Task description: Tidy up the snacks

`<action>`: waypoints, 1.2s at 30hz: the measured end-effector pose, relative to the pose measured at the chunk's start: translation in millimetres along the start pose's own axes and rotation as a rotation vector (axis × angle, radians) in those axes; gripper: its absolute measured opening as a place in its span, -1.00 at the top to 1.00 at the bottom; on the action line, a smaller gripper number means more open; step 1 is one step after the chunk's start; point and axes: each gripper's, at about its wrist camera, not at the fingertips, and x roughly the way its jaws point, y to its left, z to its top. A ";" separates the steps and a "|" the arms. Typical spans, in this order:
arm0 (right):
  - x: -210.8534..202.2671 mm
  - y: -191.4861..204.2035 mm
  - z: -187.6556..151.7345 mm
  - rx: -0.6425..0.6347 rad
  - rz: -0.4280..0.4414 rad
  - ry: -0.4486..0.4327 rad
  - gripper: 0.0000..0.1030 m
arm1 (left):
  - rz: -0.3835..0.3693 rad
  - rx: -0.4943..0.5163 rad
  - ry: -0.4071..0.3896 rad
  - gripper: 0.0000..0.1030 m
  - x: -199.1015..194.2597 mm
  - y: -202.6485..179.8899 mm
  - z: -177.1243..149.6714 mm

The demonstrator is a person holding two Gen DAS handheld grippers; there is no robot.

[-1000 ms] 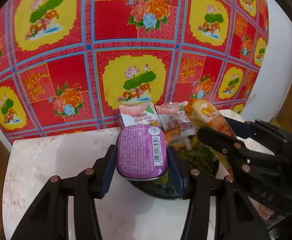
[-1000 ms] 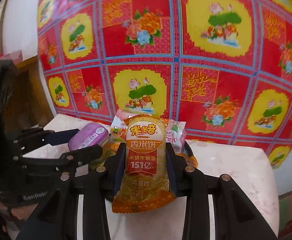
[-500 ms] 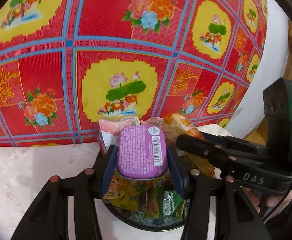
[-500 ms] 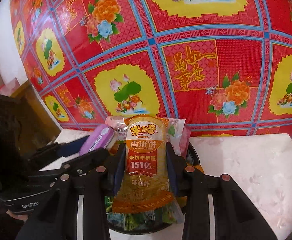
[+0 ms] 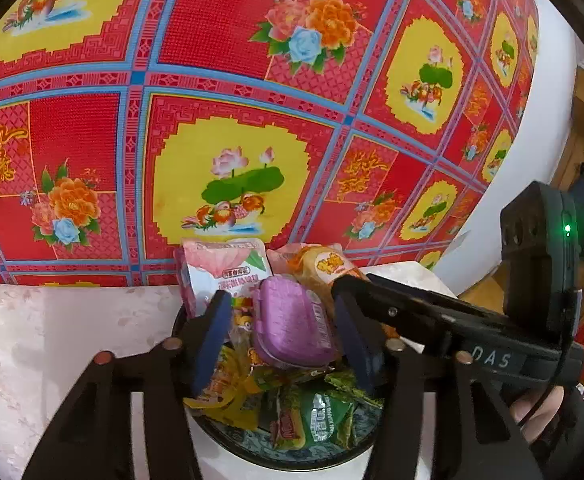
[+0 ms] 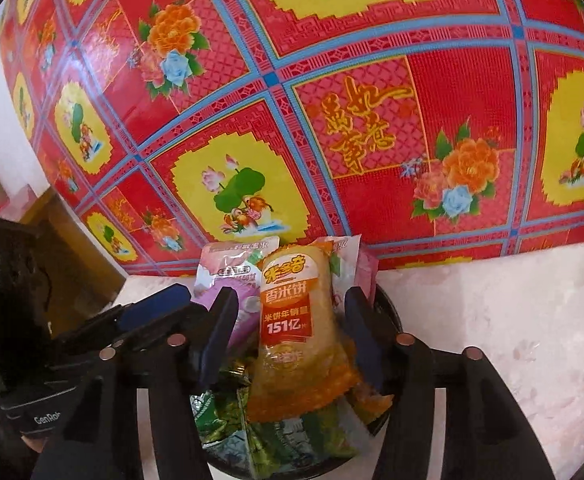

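My left gripper (image 5: 278, 334) has just been opening: its pads stand apart from the purple tin (image 5: 290, 326), which lies tilted between them on the snack pile in the dark bowl (image 5: 292, 458). My right gripper (image 6: 288, 334) has just been opening too; the orange rice-cracker packet (image 6: 298, 332) leans between its spread pads, clear of both, resting in the same bowl.

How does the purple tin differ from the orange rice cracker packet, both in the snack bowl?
The purple tin is a hard, rounded box with a ribbed lid; the orange rice cracker packet is a soft, long, see-through bag with printed writing. The tin lies tilted on the sweets, while the packet leans nearly upright. Both rest in the dark bowl, each between open jaws that have just been opening: left gripper, right gripper.
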 end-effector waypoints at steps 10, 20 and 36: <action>-14.6 2.9 -1.9 -0.042 -0.024 -0.046 -0.14 | 0.044 0.068 -0.034 -0.27 -12.9 -10.2 -7.6; -12.8 -0.2 -1.5 -0.042 -0.085 -0.042 -0.33 | 0.118 0.071 -0.015 -0.33 -9.3 -15.0 -8.4; -28.1 25.2 -6.7 -0.133 -0.298 0.026 -0.46 | 0.375 0.091 0.023 -0.38 -32.5 -20.0 -15.3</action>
